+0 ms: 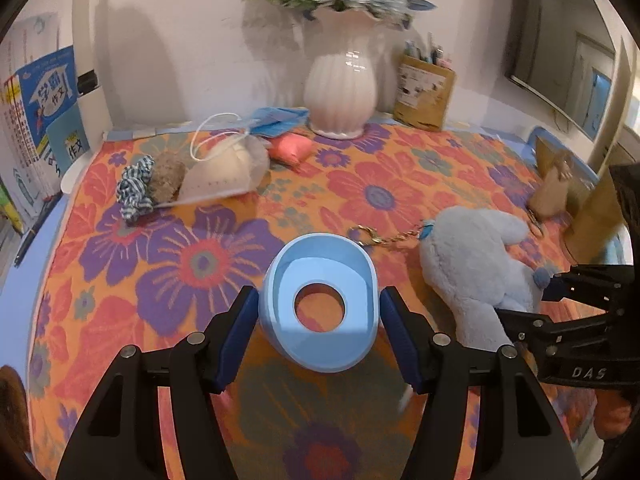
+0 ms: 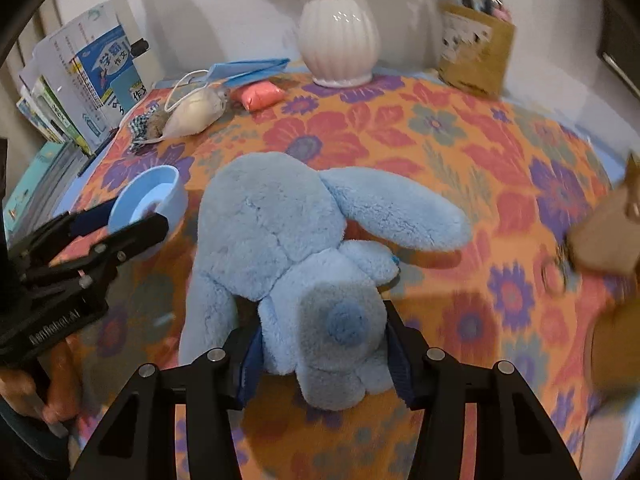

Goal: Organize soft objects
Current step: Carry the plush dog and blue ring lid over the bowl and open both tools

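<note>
The light-blue plush toy (image 2: pixel 292 248) lay near the middle of the floral tablecloth (image 2: pixel 460 140), its rear end clamped between the closed pads of the right gripper (image 2: pixel 322 352). Just left of it, the left gripper (image 1: pixel 318 312) held a blue ring-shaped holder (image 1: pixel 320 300), its fingers apparently pressed on the sides, though contact was hard to judge. Far left lay a white mask (image 1: pixel 224 168), a striped scrunchie (image 1: pixel 136 188) and a pink pouch (image 1: pixel 290 148), with a white vase (image 1: pixel 340 80) behind.

Dim warm indoor light, soft shadows on wall behind white vase (image 1: pixel 341 80), glare spots on its glaze, motion blur at right edges, strong fisheye bending, dark corner vignette
</note>
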Tool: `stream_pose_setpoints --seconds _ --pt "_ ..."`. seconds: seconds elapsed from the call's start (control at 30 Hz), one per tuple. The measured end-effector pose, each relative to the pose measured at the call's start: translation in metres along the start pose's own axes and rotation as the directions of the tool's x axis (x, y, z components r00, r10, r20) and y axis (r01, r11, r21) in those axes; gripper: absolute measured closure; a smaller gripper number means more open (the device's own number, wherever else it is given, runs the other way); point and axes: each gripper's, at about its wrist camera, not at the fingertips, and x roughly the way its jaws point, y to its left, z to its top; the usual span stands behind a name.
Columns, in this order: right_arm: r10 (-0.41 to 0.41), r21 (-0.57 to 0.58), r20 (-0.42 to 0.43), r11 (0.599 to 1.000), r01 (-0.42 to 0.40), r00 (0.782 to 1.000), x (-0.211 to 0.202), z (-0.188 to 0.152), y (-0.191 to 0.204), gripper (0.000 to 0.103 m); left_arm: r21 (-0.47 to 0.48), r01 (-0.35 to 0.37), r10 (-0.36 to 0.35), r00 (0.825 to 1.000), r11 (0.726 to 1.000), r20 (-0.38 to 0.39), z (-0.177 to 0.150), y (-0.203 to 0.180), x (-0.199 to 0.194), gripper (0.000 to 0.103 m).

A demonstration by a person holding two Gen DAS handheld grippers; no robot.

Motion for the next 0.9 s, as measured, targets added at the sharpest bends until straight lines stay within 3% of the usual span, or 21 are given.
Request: stream_pose_setpoints --seconds 0.1,0.27,0.53,0.9 --pt "0.038 0.055 -0.013 0.998 -0.037 0.999 -0.011 -0.016 -0.006 0.052 0.006 0.034 -0.034 0.999 0.999 -0.006 -0.011 -0.012 -0.011 0.043" --pt "0.025 0.117 -0.011 0.993 -0.024 1.000 -0.032 -0.043 -0.016 0.052 0.029 0.079 -0.079 0.997 0.996 -0.004 -0.025 -0.036 -0.029 0.043" --pt "0.070 0.220 -0.007 0.973 -0.067 0.998 -0.059 -0.088 -0.042 0.052 0.105 0.170 -0.171 0.985 0.980 0.007 -0.029 -0.087 -0.050 0.043" --pt "0.064 0.287 0.130 0.953 -0.099 0.989 -0.132 -0.128 -0.065 0.053 0.223 0.218 -0.243 0.965 0.950 0.094 -0.025 -0.150 -0.107 0.043"
